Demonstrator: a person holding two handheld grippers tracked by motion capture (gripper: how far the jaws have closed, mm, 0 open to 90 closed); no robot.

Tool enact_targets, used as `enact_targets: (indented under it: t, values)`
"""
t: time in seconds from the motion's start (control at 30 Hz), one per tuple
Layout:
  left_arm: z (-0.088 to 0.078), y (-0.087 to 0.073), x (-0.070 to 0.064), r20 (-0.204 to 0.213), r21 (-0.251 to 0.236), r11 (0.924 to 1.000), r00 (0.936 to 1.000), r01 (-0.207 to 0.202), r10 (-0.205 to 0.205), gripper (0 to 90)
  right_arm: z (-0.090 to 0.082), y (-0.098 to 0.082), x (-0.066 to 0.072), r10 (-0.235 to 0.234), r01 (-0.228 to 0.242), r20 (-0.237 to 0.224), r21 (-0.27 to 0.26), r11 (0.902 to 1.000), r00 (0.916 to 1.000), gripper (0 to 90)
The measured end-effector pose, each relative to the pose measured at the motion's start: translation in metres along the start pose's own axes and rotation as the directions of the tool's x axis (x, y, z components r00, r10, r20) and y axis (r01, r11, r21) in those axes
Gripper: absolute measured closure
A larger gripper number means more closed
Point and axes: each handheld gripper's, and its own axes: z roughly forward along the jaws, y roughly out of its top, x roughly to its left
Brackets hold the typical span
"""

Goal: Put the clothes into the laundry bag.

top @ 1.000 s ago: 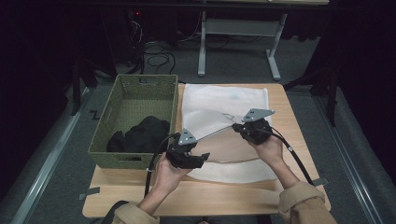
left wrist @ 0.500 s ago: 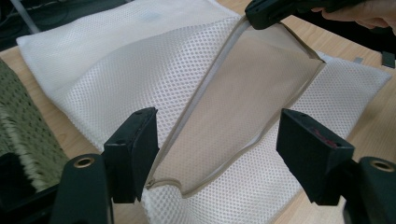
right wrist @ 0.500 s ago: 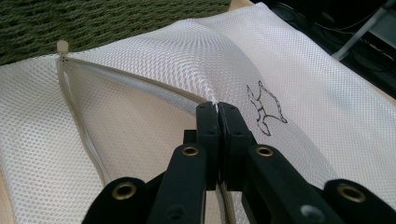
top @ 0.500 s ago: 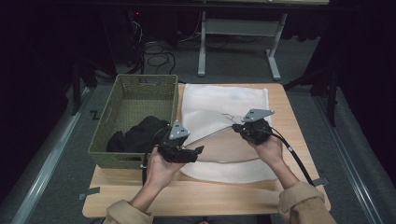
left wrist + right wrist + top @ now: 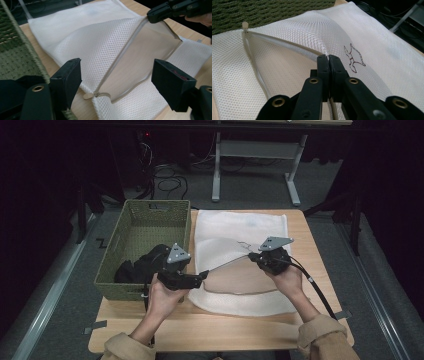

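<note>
High view | green basket (image 5: 130,237): dark clothes (image 5: 142,265) | right gripper (image 5: 256,258) pinches mesh bag (image 5: 240,227)

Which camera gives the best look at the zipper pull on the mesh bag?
The left gripper view: the zipper pull lies close and sharp at the end of the mesh bag's open zipper. The right gripper view shows it small, far off. In the high view it is too small to tell.

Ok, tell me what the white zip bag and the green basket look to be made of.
Laundry bag: looks like fine white synthetic mesh, matte; small regular holes show across it, and a smooth pale tape edges the zip opening. Basket: seems woven from olive cord or paper rope; twisted strands show up close, but the fibre itself is unclear.
</note>
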Motion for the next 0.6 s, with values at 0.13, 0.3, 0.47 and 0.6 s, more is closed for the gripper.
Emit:
enact_targets:
  t: [0.13,0.3,0.47,0.6]
  values:
    - [-0.008,0.004,0.006,-0.016,-0.016,0.9998,0.9998,0.007,-0.008,24.1,0.001,0.0,0.0,0.0,0.0,-0.002,-0.006,1.0,1.0,89.2]
    - [-0.022,0.011,0.015,-0.032,-0.032,0.9994,0.9993,0.016,-0.017,23.9,0.0,0.0,0.0,0.003,-0.003,0.001,0.003,1.0,1.0,89.2]
    - [-0.032,0.015,0.027,-0.068,-0.038,0.9988,0.9971,0.031,-0.033,23.2,0.001,0.0,0.001,0.0,0.0,-0.002,-0.004,1.0,1.0,89.2]
    - [-0.036,0.015,0.037,-0.096,-0.028,0.9984,0.9941,0.048,-0.051,22.5,0.001,0.0,0.001,-0.003,0.003,-0.002,0.002,1.0,1.0,89.2]
